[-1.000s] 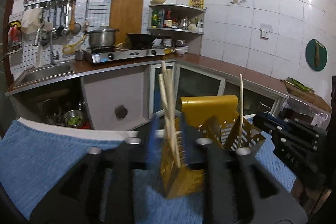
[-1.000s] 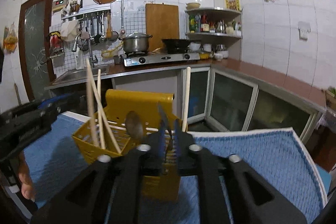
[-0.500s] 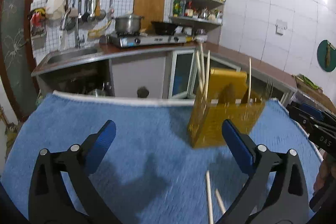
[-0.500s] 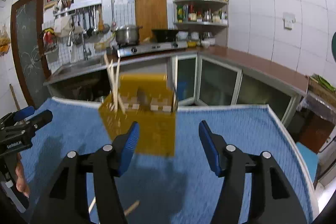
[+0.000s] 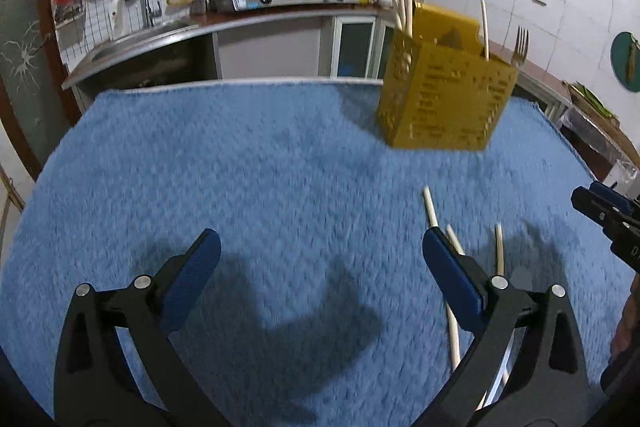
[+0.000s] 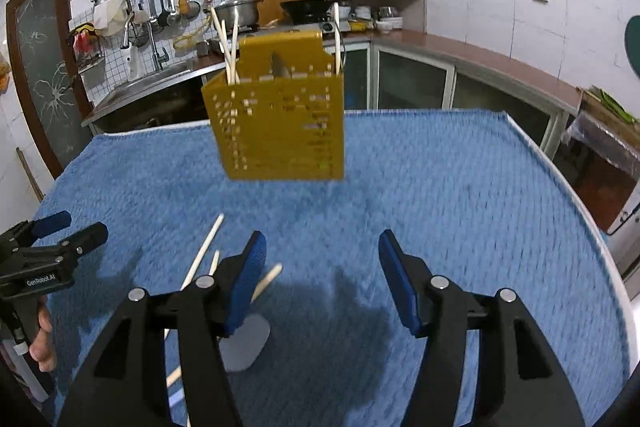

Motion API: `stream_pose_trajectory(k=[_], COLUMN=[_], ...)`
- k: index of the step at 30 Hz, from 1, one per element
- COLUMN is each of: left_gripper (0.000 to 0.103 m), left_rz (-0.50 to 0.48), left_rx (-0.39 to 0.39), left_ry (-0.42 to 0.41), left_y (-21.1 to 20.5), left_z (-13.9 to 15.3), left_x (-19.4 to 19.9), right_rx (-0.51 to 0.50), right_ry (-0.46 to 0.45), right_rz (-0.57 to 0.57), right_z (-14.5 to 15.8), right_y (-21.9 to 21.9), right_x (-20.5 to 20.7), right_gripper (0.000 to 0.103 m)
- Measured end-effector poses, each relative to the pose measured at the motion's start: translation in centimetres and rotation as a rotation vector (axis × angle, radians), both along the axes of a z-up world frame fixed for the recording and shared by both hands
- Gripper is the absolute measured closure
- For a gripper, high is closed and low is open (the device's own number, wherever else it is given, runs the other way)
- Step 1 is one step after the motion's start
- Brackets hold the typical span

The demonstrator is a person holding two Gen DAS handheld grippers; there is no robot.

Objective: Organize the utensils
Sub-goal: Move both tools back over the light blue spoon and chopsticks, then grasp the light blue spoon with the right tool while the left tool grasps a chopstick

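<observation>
A yellow perforated plastic utensil holder (image 6: 280, 125) stands upright on the blue terry-cloth-covered table (image 6: 440, 187), just above centre in the right wrist view and in the upper right of the left wrist view (image 5: 444, 99). Pale wooden chopsticks (image 6: 228, 43) rise from its left compartment, a single pale stick (image 6: 338, 39) from its right end, and a metal fork (image 5: 520, 43) shows its tines at the right corner in the left wrist view (which compartment it sits in cannot be told). Loose pale wooden chopsticks (image 6: 202, 253) lie flat on the cloth in the lower left of the right wrist view, partly under the black arm of the right gripper (image 6: 322, 281); beside them lies a grey spoon bowl (image 6: 244, 345), mostly covered. The right gripper's blue-padded jaws are parted with nothing between them, above bare cloth. The left gripper (image 5: 320, 267) has its jaws spread wide and empty at the bottom of its own view, its right finger just overlapping the loose chopsticks (image 5: 434, 217). In the right wrist view it sits at the far left edge (image 6: 60, 227), with fingers of a hand (image 6: 42, 343) below it. A kitchen counter with a stove and steel pot (image 6: 238, 9) fills the background.
</observation>
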State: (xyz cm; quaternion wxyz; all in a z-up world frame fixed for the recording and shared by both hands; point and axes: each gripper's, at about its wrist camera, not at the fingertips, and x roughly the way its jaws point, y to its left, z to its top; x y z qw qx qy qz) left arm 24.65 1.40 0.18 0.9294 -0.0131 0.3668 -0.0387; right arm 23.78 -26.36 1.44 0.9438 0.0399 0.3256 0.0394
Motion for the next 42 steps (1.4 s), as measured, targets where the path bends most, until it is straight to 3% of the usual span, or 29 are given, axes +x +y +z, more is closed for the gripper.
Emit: stream_pose_trajectory(k=[15,21,30,37,42], left_gripper=[0.005,0.005,0.005,0.005,0.005], left_rz=[-0.005,0.001,-0.003,0.005,0.001], left_rx=[0.067,0.043,0.040,0.003,-0.007], left_ry=[0.086,0.112,0.082,0.089,0.091], left_y=[1.5,2.2,2.9,3.7,3.6], left_z=[-2.4,-3.1,-2.1,-1.7,-1.7], left_x=[-3.2,-3.9,-4.2,-3.5,-3.1], right_rx=[0.020,0.031,0.027,0.098,0.067], right_ry=[0.127,0.196,0.312,0.313,0.336], right_rz=[-0.047,-0.045,-0.082,-0.131,-0.111], right_z=[-3.7,-4.1,-5.1,-5.1,-5.1], right_y=[2.0,4.4,6.4,6.3,7.3], right_x=[-4.5,-5.0,-3.7,-3.2,-2.9], right_gripper=[0.045,0.046,0.069,0.070,0.070])
